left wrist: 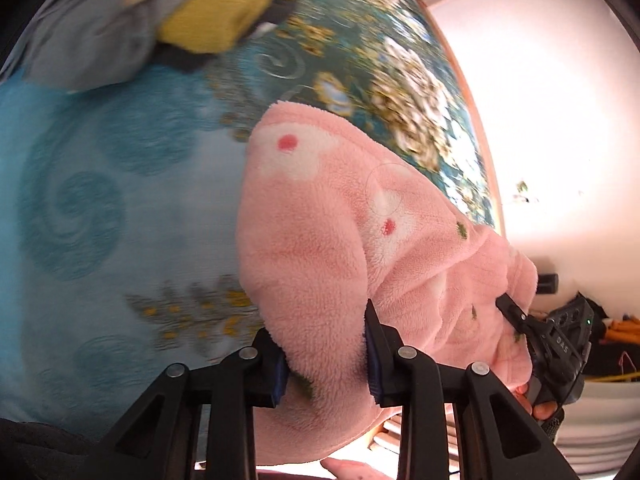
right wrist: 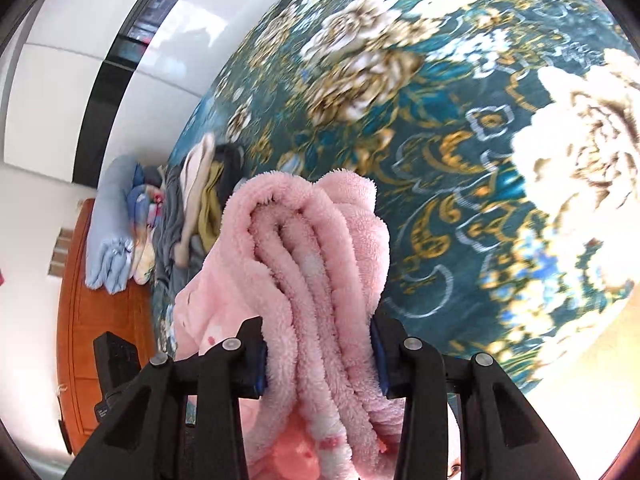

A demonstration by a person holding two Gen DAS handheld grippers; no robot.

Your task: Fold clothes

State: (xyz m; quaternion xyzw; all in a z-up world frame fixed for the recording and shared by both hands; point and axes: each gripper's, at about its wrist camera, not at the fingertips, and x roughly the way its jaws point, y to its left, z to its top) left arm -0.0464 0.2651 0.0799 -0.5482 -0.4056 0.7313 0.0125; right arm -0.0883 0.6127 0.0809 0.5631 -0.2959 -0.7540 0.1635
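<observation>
Left wrist: both claws (left wrist: 326, 354) (right wrist: 318, 354) clamp the pink fleece garment (left wrist: 340, 240), hiding the floral bedspread (left wrist: 400, 80).

There were two grippers: the left gripper (left wrist: 326, 364) and the right gripper (right wrist: 320, 356). One pink fleece garment (left wrist: 340, 240) hung at the frame's centre. One floral bedspread (right wrist: 460, 128) filled the background, and one pile of clothes (left wrist: 180, 20) lay upper left, its pieces too blurred to count.
</observation>
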